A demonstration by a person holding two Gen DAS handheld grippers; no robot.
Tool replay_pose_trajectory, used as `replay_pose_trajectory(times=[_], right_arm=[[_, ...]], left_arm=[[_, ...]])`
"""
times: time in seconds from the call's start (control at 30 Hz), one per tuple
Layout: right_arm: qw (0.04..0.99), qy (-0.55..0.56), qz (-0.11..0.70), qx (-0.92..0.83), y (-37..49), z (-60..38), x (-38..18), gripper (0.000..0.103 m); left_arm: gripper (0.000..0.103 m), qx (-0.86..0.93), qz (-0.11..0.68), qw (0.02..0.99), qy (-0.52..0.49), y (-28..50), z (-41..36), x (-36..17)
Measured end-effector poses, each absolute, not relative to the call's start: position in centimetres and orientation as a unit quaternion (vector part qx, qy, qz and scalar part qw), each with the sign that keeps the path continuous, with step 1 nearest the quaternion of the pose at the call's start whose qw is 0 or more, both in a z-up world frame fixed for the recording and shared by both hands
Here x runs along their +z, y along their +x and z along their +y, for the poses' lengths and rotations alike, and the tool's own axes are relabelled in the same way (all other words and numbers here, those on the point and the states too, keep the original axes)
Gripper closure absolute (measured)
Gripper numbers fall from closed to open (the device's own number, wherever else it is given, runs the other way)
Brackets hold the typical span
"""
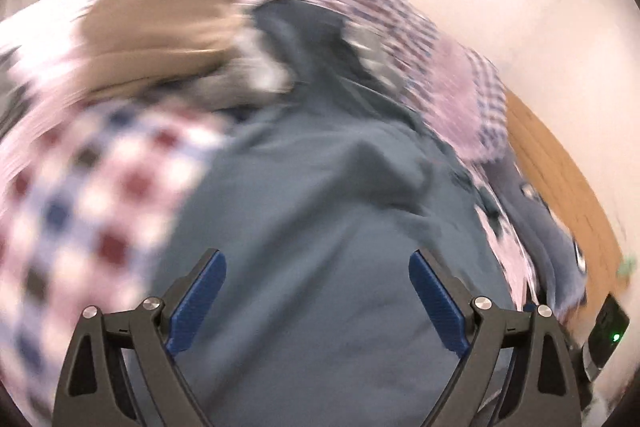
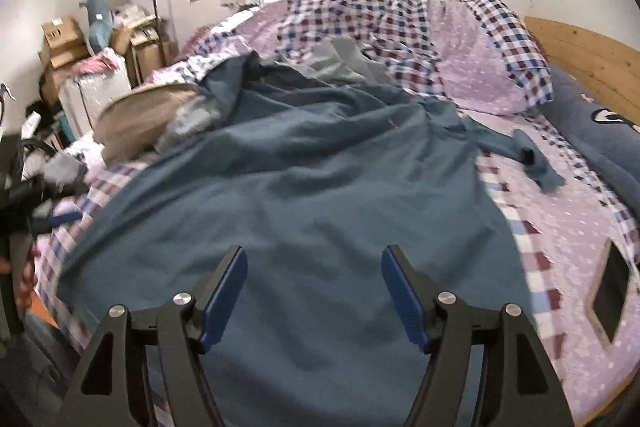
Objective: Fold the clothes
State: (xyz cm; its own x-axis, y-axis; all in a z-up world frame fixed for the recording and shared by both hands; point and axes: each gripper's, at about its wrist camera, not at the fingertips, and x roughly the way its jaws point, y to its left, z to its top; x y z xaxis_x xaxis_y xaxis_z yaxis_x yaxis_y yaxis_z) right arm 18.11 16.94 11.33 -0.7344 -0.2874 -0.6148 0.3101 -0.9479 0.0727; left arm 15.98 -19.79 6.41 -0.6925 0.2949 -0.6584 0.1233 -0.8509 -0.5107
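A large blue-grey garment lies spread and wrinkled across the bed, one sleeve reaching out to the right. My right gripper hovers over its near part, jaws wide apart with nothing between them. In the blurred left wrist view the same blue-grey garment fills the middle, and my left gripper stands open above it, holding nothing. The left gripper also shows at the left edge of the right wrist view.
The bed has a purple and checked cover and a wooden headboard. A tan cushion and grey clothes lie beyond the garment. A dark blue pillow and a phone lie at right. Boxes stand by the wall.
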Motion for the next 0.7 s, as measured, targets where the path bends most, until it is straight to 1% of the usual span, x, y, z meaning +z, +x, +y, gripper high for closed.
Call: replay_pose_trajectory(times=[0.1,0.17,0.33,0.47,0.7], right_arm=[[0.173,0.325,0.008,-0.930,17.9,16.2,11.5,0.026],[0.182,0.324,0.001,-0.928,17.8,15.7,11.6,0.022],[0.212,0.324,-0.015,-0.922,17.7,14.5,11.8,0.018],[0.228,0.313,0.013,-0.922,18.3,12.6,11.9,0.015],[0.250,0.305,0.085,-0.915,20.0,9.1,10.8,0.014]], left_arm=[[0.008,0.874,-0.290,0.005,-0.389,18.9,-22.7,6.2],[0.008,0.872,-0.293,-0.014,-0.391,20.6,-23.7,6.0],[0.008,0.869,-0.293,-0.046,-0.395,23.9,-25.1,5.6],[0.008,0.853,-0.324,-0.059,-0.405,25.7,-26.3,4.5],[0.008,0.804,-0.399,-0.044,-0.439,27.3,-26.5,1.4]])
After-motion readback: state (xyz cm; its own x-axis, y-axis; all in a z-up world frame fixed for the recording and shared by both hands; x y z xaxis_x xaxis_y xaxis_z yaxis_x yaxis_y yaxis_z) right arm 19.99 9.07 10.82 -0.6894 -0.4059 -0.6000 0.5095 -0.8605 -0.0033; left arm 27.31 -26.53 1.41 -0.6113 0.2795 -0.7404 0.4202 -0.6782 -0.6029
